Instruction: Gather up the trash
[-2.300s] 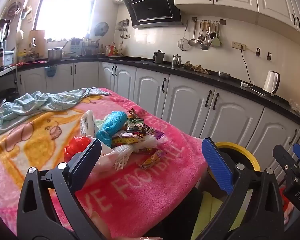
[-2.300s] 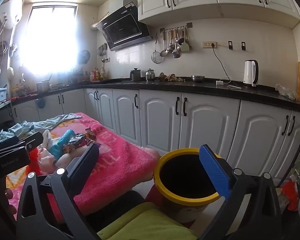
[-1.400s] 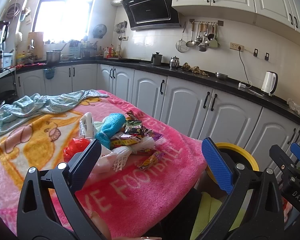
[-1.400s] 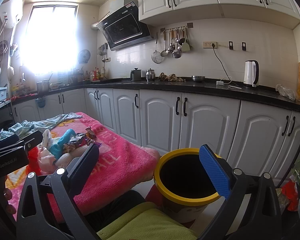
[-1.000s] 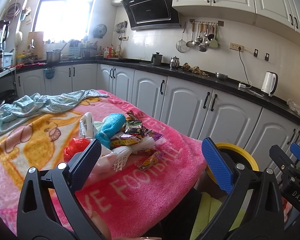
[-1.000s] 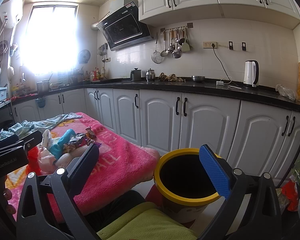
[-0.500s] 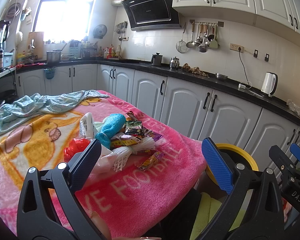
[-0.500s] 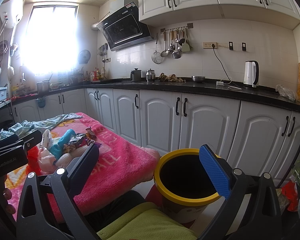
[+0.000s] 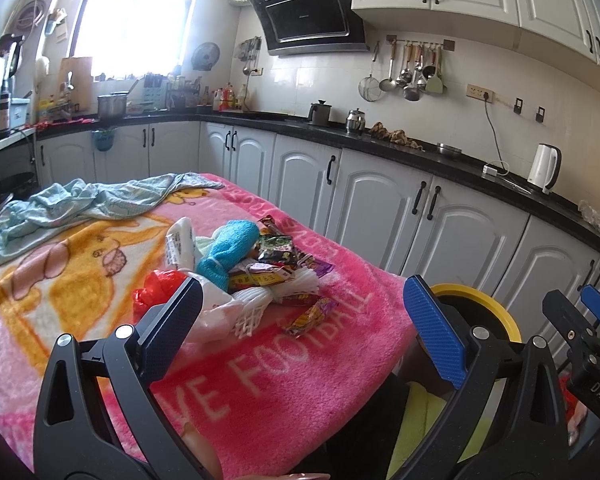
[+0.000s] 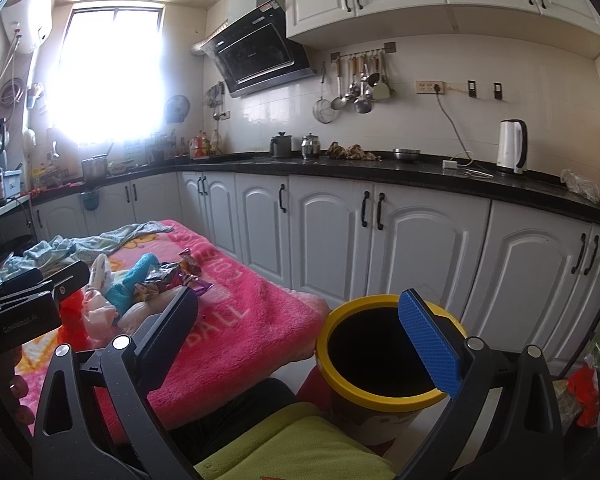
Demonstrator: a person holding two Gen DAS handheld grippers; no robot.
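A heap of trash [image 9: 252,276] lies on the pink blanket [image 9: 284,368]: snack wrappers [image 9: 278,250], a white foam net [image 9: 260,304], a red plastic bag [image 9: 158,290], a white packet [image 9: 178,244] and a turquoise sock-like cloth [image 9: 228,252]. One wrapper [image 9: 310,316] lies apart, nearer me. My left gripper [image 9: 300,328] is open and empty, held short of the heap. A yellow-rimmed bin [image 10: 380,356] stands on the floor off the blanket's right edge. My right gripper [image 10: 300,336] is open and empty, beside and above the bin. The heap also shows in the right wrist view [image 10: 140,288].
A crumpled light-blue cloth [image 9: 80,204] lies at the blanket's far end. White base cabinets [image 10: 400,248] under a black counter run behind the bin. A kettle [image 10: 510,146] stands on the counter. Yellow-green fabric [image 10: 300,444] lies below my right gripper. Red and green bags [image 10: 588,376] sit at the far right.
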